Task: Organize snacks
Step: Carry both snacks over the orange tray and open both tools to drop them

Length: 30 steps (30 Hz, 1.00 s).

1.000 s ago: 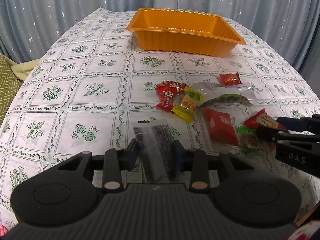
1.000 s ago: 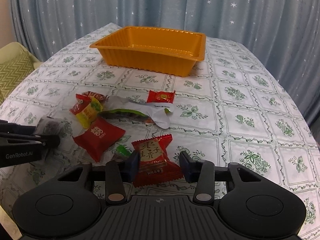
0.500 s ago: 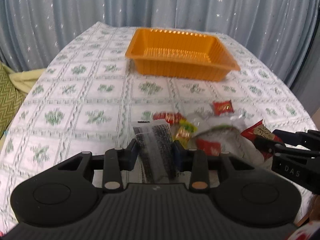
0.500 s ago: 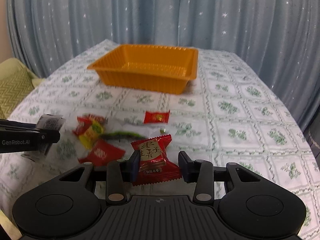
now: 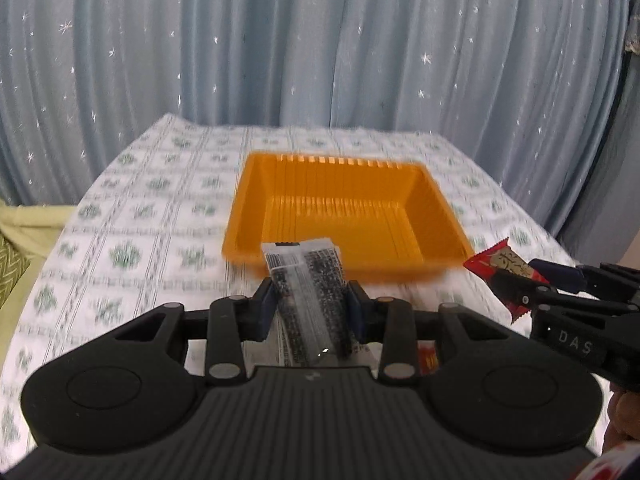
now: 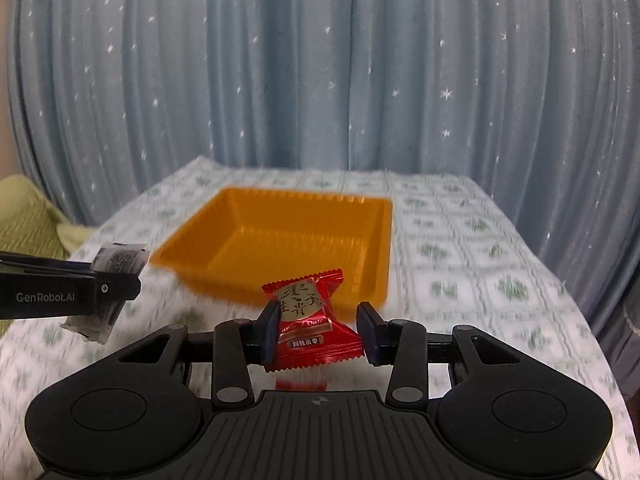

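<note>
Both sets of jaws are clamped on snacks: the left gripper [image 5: 311, 312] pinches a clear packet of black seaweed strips [image 5: 308, 292], and the right gripper [image 6: 318, 330] squeezes a red date candy packet [image 6: 310, 320]. Since half a second ago both have risen off the pile and moved forward, so the one orange tray [image 5: 352, 216] now sits just ahead, its near rim facing them and its ribbed floor bare. The floral tablecloth [image 6: 480, 264] is open on either side of the tray. Two packets aloft, one per gripper; a scrap of red wrapper [image 5: 427, 360] shows below the left gripper.
</note>
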Motion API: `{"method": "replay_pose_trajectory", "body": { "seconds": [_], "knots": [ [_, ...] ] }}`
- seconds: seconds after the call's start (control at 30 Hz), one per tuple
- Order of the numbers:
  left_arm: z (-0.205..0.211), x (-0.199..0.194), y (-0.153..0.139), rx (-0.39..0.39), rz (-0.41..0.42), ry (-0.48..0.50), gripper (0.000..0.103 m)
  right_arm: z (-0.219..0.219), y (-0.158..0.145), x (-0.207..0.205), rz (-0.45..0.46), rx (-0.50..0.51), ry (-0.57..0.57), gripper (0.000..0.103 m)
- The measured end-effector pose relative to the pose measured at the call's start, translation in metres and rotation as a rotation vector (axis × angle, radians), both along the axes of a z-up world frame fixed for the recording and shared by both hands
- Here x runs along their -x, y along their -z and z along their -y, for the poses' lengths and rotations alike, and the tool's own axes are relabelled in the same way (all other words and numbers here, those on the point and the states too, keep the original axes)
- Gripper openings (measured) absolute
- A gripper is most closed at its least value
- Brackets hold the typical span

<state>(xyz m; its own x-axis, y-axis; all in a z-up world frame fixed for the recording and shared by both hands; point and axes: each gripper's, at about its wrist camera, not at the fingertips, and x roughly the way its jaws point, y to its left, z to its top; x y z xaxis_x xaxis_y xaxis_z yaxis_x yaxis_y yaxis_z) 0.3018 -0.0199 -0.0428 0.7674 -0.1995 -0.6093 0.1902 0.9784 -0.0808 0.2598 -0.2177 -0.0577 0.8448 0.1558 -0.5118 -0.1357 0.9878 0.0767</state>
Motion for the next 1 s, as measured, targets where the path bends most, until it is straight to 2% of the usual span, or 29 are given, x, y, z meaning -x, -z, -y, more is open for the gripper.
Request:
{"method": "replay_pose_trajectory", "body": {
  "seconds": [0.17, 0.33, 0.53, 0.77, 1.0],
  "knots": [
    [-0.003, -0.044, -0.002, 0.044, 0.035, -0.007, 0.034, 0.006, -0.009, -0.043, 0.037, -0.02, 0.013, 0.042],
    [-0.003, -0.082, 0.003, 0.085, 0.045, -0.006, 0.034, 0.01, -0.004, -0.087, 0.028, -0.042, 0.029, 0.042],
    [0.0, -0.121, 0.019, 0.062, 0.009, 0.01, 0.034, 0.012, 0.015, -0.126, -0.019, -0.069, 0.035, 0.042],
    [0.005, -0.139, 0.046, 0.048, -0.047, 0.015, 0.034, 0.005, 0.035, -0.145, -0.064, -0.051, 0.027, 0.042],
    [0.007, -0.144, 0.056, 0.038, -0.055, 0.019, 0.036, 0.001, 0.041, -0.15, -0.08, -0.044, 0.025, 0.042]
  ]
}}
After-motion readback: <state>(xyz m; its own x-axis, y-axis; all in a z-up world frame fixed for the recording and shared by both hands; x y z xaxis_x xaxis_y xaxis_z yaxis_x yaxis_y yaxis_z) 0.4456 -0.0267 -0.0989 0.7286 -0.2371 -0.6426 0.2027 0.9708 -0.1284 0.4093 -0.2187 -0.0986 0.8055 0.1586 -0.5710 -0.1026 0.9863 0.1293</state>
